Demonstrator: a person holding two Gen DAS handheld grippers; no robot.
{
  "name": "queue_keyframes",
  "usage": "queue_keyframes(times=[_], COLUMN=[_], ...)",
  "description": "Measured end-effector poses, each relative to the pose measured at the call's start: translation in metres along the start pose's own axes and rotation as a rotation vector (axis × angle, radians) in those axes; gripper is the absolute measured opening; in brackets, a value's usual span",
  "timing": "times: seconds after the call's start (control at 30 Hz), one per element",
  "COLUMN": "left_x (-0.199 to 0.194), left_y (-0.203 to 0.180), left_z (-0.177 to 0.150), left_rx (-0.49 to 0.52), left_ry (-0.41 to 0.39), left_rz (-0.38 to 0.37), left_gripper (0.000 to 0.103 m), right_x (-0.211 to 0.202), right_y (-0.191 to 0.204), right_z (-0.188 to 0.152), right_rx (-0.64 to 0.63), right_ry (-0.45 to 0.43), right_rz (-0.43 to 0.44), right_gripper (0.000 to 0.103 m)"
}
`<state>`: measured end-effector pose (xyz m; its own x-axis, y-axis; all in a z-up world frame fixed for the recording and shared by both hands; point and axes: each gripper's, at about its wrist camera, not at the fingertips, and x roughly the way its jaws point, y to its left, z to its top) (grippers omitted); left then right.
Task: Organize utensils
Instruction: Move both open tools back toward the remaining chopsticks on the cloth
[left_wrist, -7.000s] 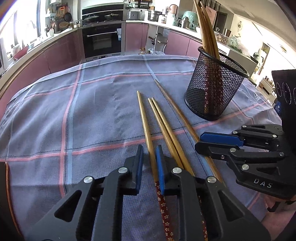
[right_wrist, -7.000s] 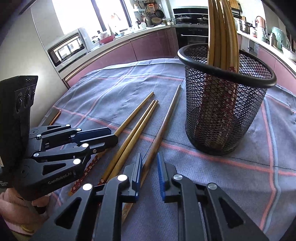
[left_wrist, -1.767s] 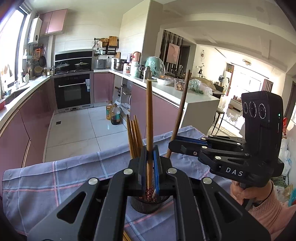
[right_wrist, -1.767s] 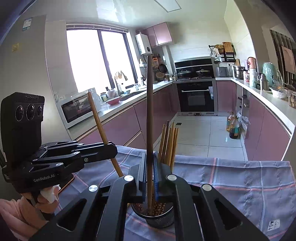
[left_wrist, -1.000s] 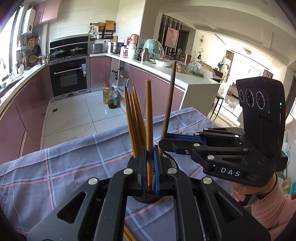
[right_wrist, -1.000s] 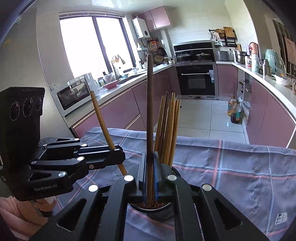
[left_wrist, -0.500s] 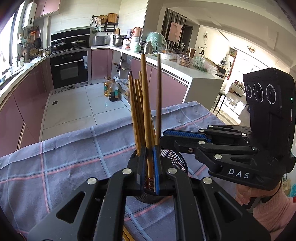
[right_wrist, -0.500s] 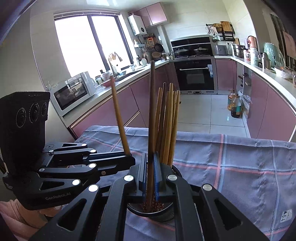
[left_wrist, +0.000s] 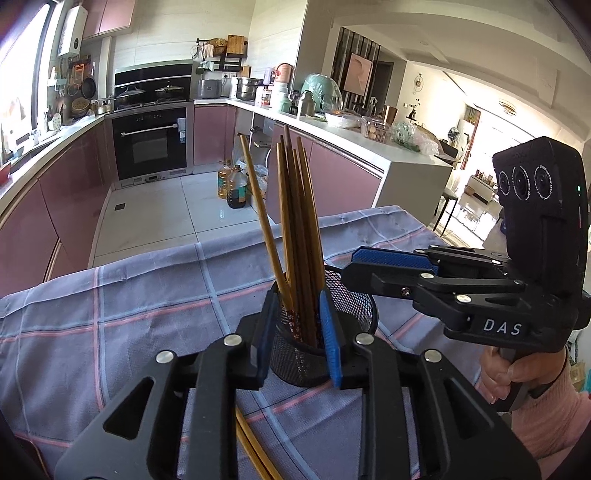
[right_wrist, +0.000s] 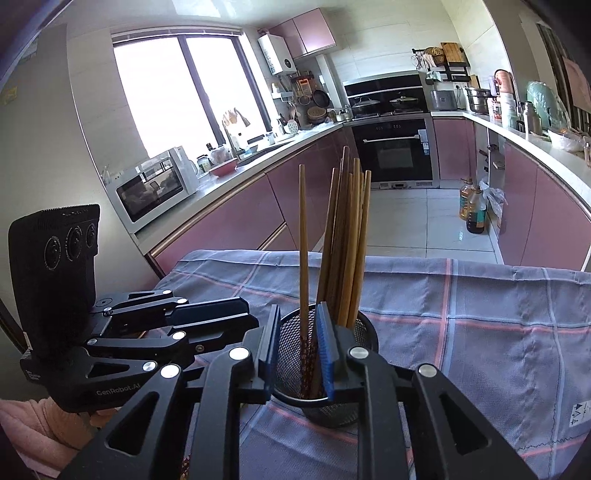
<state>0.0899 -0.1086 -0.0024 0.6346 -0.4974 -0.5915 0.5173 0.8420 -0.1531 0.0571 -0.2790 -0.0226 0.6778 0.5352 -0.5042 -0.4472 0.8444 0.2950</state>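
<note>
As both jaws have just been opening, left gripper (left_wrist: 298, 332) and right gripper (right_wrist: 297, 349) stand narrowly parted, empty. Chopsticks (left_wrist: 295, 236) released into mesh holder (left_wrist: 354, 306); next: fetch the loose chopsticks (left_wrist: 255, 452)

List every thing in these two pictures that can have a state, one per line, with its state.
Left hand-held gripper: open, jaws have just been opening, nothing gripped.
Right hand-held gripper: open, likewise just opening.
Chopsticks: standing in the holder.
Holder: upright on the cloth.
Loose chopsticks: lying on the cloth.
Oven: door shut.
</note>
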Motion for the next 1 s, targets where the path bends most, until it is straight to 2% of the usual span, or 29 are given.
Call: queue_keyframes(times=[0.13, 0.2, 0.27, 0.53, 0.7, 0.93, 1.0], left_x=[-0.012, -0.019, -0.026, -0.048, -0.056, -0.051, -0.049], left_y=[0.001, 0.001, 0.001, 0.013, 0.025, 0.050, 0.055], left_z=[-0.009, -0.015, -0.020, -0.044, -0.063, -0.097, -0.106], left_rx=[-0.001, 0.002, 0.000, -0.017, -0.043, -0.090, -0.104], left_ry=[-0.030, -0.045, -0.057, -0.086, -0.073, 0.020, 0.041], left_rz=[0.041, 0.066, 0.084, 0.169, 0.223, 0.248, 0.249], left_gripper=[0.041, 0.044, 0.052, 0.075, 0.075, 0.062, 0.061], right_x=[-0.008, -0.012, -0.014, -0.006, 0.009, 0.040, 0.048], right_y=[0.007, 0.011, 0.017, 0.036, 0.043, 0.055, 0.059], right_z=[-0.007, -0.012, -0.017, -0.041, -0.060, -0.088, -0.094], right_rx=[0.000, -0.004, -0.012, -0.035, -0.034, -0.031, -0.036], right_ry=[-0.013, -0.017, -0.015, 0.030, 0.089, 0.195, 0.223], right_rz=[0.015, 0.023, 0.037, 0.071, 0.073, 0.060, 0.062], right_gripper=[0.032, 0.036, 0.040, 0.050, 0.054, 0.054, 0.054])
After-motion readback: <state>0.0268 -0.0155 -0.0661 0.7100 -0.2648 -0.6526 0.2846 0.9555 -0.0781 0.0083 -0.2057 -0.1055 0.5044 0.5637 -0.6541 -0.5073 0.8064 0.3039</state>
